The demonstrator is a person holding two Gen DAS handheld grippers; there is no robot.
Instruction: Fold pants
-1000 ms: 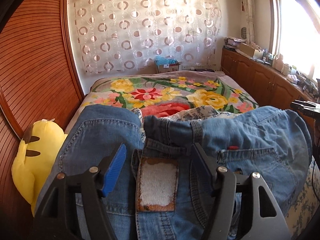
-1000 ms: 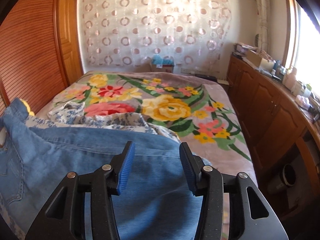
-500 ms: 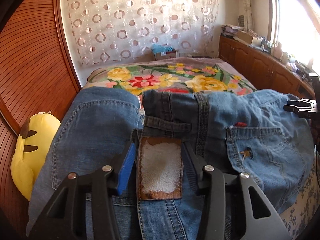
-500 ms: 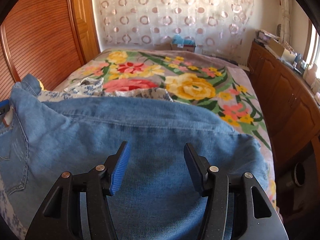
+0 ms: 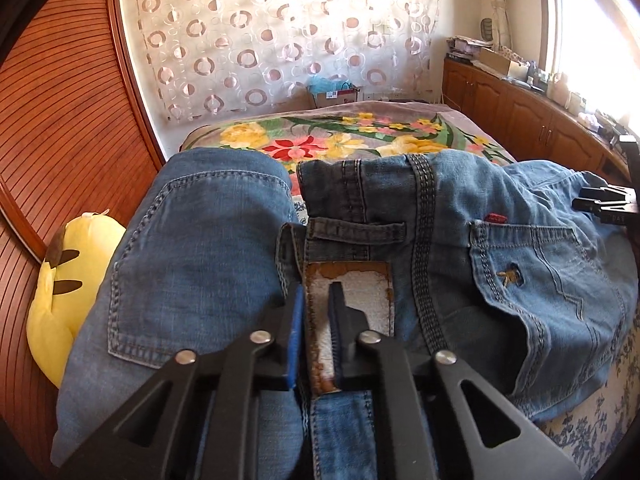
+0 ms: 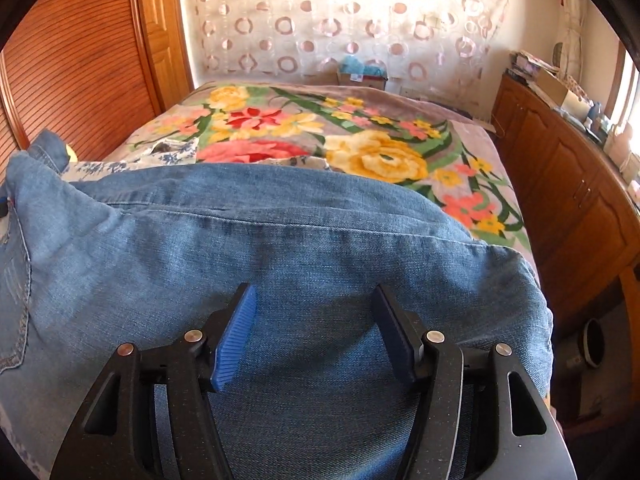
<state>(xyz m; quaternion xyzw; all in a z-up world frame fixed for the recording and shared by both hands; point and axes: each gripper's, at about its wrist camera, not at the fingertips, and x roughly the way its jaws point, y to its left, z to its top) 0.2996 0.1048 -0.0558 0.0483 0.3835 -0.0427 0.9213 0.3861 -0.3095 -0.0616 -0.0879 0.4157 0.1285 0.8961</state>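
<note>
A: What was shown in the left wrist view?

B: The jeans (image 5: pixel 208 264) were seen spread on the bed (image 5: pixel 360 140), waistband nearest. The left hand-held gripper (image 5: pixel 316 312) had just been closing, and the waistband edge beside the worn patch (image 5: pixel 360 292) was pinched between its pads.

A: And in the right wrist view?

B: The right hand-held gripper (image 6: pixel 314 320) was held over a leg of the jeans (image 6: pixel 320 248); its jaws had just been widening, and no cloth was gripped. The grasping step was judged to be in hand. For the next move, a fold of denim would have to be caught by the right pads before any lift.
</note>
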